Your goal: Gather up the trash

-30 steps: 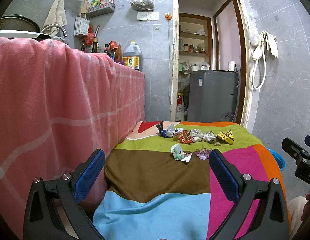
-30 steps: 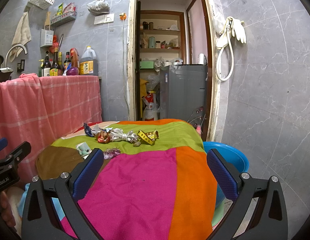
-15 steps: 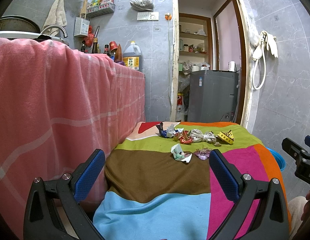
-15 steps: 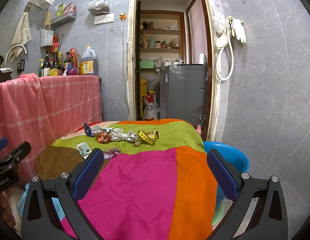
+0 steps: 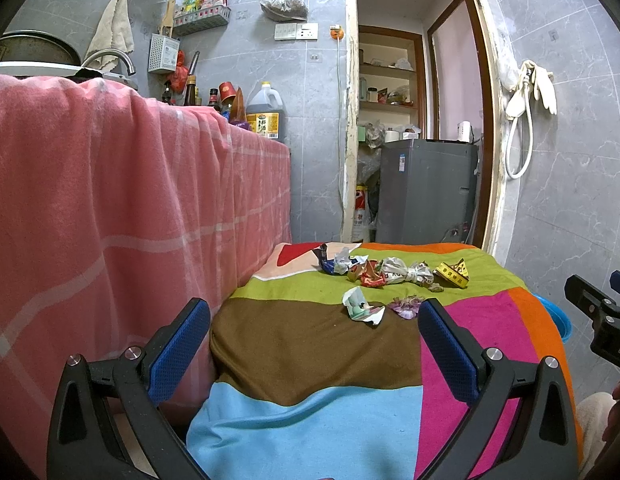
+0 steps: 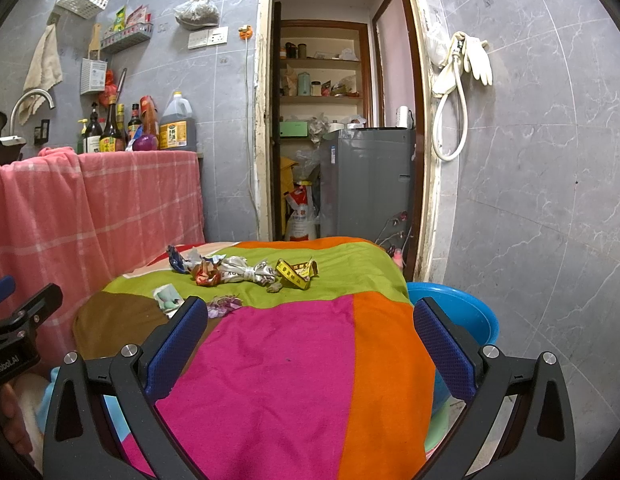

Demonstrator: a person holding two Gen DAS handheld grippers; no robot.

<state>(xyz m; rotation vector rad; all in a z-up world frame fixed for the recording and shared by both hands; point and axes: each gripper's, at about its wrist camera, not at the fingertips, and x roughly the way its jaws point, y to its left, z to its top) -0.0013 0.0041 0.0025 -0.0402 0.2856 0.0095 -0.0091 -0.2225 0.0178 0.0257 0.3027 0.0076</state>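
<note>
On the patchwork cloth [image 5: 310,344] lie crumpled wrappers [image 5: 390,272]; both grippers' jaws gape wide, holding nothing.

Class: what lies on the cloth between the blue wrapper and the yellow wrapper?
In both views: a red wrapper and a twisted newspaper wad lie between the blue wrapper and the yellow wrapper.

Both the left gripper [image 5: 314,332] and right gripper [image 6: 310,330] are black frames with silver screws and textured blue pads [image 5: 182,344]. At the right-wrist frame's lower left, white lettering marks the black body above bare skin.
</note>
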